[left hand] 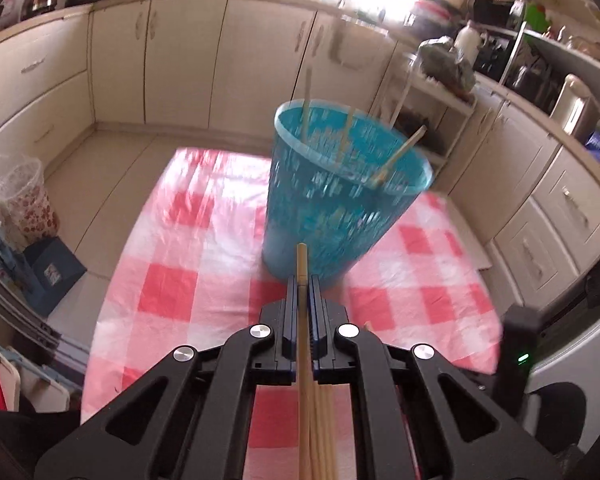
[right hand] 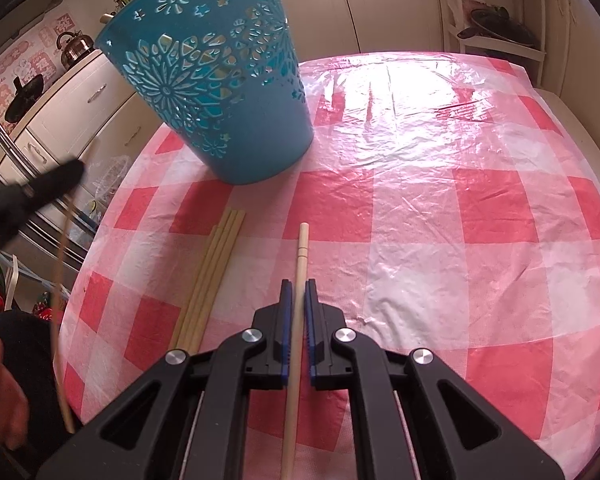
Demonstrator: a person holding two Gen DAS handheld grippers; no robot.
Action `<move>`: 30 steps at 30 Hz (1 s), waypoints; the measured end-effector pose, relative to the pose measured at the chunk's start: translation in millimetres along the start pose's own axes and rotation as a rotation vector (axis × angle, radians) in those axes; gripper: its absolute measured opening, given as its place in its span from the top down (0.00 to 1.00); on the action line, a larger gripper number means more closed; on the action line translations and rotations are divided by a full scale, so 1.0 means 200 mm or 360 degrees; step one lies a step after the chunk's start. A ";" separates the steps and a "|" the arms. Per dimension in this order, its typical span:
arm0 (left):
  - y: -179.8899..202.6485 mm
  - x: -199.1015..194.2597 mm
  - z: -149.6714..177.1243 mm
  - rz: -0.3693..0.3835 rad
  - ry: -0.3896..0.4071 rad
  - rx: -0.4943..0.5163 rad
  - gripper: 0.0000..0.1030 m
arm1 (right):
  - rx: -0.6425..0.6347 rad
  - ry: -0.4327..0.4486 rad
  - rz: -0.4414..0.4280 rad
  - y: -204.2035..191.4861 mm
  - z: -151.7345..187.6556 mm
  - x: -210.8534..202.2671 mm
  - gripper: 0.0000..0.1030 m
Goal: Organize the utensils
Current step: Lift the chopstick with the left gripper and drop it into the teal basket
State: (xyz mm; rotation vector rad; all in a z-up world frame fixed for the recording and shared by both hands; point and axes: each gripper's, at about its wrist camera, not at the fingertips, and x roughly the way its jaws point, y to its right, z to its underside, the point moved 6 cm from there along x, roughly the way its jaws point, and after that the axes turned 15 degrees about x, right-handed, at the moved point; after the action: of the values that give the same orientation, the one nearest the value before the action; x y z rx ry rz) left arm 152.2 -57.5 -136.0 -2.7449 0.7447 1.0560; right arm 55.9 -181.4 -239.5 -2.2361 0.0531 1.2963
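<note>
The left gripper [left hand: 303, 280] has its fingers closed on a wooden chopstick [left hand: 302, 264], lifted above the checked tabletop [left hand: 180, 280]. The right gripper [right hand: 299, 285] likewise pinches a pale chopstick [right hand: 302, 248]. A blue basket [right hand: 216, 80] with several sticks inside stands at the far left, and a bundle of chopsticks [right hand: 214, 264] lies near it.

A tall blue plastic basket with cut-out flower patterns [right hand: 220, 80] stands on the table under a red-and-white checked plastic cloth [right hand: 420, 208], far left of my right-hand view. Several wooden chopsticks [left hand: 396, 156] lean inside it. A bundle of pale wooden chopsticks [right hand: 212, 276] lies on the cloth before the basket, left of the single chopstick [right hand: 300, 272] between my right jaws.
</note>
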 end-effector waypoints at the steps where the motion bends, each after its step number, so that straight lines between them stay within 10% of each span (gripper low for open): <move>1: 0.02 -0.06 -0.08 0.0013 0.0078 0.0003 0.95 | 0.0000 0.0000 -0.0001 0.01 0.00 0.00 0.93; 15: -0.05 -0.21 -0.93 -0.0304 0.0822 -0.0060 0.95 | 0.0060 -0.0021 -0.0062 0.04 -0.02 -0.02 0.93; 30: -0.08 0.26 -0.83 -0.0458 0.0662 -0.0002 0.95 | 0.0132 -0.0070 -0.0138 0.07 -0.08 -0.01 0.93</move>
State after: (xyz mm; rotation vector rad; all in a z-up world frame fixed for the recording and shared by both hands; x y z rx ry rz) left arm 292.2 -109.3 -46.8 -2.9869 0.3640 0.4354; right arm 63.7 -202.2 -237.4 -2.1155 -0.0061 1.2733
